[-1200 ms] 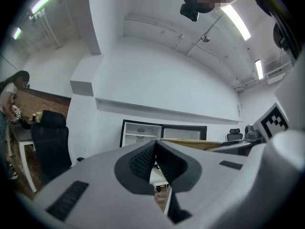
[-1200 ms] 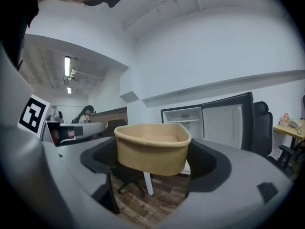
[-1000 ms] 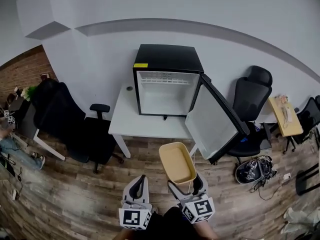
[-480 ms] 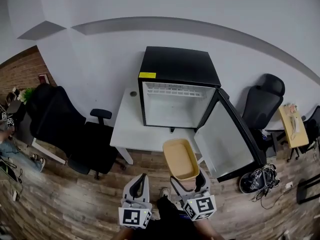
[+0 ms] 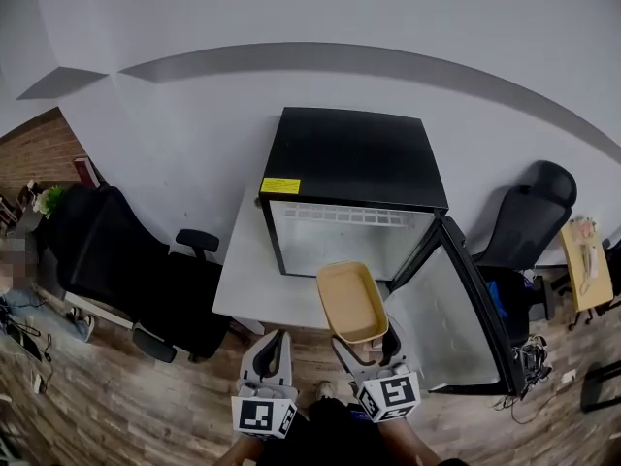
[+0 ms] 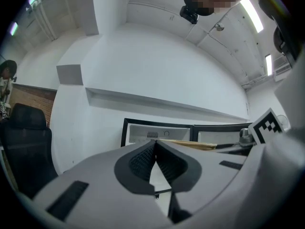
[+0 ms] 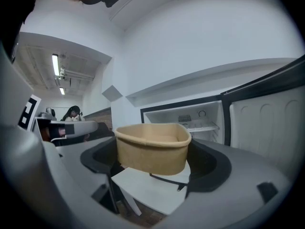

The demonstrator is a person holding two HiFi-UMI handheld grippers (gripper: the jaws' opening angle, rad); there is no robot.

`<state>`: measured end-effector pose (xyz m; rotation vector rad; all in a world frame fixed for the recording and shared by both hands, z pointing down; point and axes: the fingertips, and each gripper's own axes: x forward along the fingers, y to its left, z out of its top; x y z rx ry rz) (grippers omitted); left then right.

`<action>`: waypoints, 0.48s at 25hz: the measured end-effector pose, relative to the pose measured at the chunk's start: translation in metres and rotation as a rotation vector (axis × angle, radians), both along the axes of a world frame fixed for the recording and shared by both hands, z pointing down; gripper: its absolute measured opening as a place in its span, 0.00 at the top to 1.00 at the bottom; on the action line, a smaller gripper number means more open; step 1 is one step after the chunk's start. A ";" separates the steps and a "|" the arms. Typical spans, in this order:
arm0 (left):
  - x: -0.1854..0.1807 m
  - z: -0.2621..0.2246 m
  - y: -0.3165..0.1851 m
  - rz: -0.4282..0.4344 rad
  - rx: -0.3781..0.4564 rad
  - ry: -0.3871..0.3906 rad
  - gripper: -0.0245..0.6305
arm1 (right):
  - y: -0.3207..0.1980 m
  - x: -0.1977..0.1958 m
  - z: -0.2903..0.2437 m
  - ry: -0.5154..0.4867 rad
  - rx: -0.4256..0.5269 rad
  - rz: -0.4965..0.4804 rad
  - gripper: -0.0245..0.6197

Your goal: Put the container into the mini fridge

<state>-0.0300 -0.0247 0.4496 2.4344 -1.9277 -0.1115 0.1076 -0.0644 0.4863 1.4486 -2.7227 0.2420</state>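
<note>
A tan paper container, empty and open-topped, is held in my right gripper, which is shut on it in front of the fridge opening. The black mini fridge stands on a white table with its door swung open to the right; its white inside shows a wire shelf and no contents. My left gripper hovers left of the right one, shut with nothing in it. The container's rim shows edge-on in the left gripper view.
Black office chairs stand left of the table and right of the fridge. A small wooden table sits at the far right. A white wall runs behind. Cables lie on the wood floor.
The view has closed in on the fridge, which now looks larger and nearer. The container in my right gripper has come up to the fridge opening. The left gripper keeps its place beside it.
</note>
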 end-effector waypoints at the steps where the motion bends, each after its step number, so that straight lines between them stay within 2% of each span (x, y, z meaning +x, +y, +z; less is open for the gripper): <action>1: 0.000 -0.002 -0.009 0.002 0.001 0.005 0.95 | -0.010 0.000 -0.002 0.001 0.003 0.001 0.24; 8: -0.011 -0.003 -0.065 0.025 -0.002 0.015 0.95 | -0.069 -0.019 -0.011 -0.001 0.019 0.021 0.24; 12: -0.023 -0.003 -0.099 0.076 0.003 0.007 0.95 | -0.105 -0.033 -0.010 0.014 0.030 0.067 0.24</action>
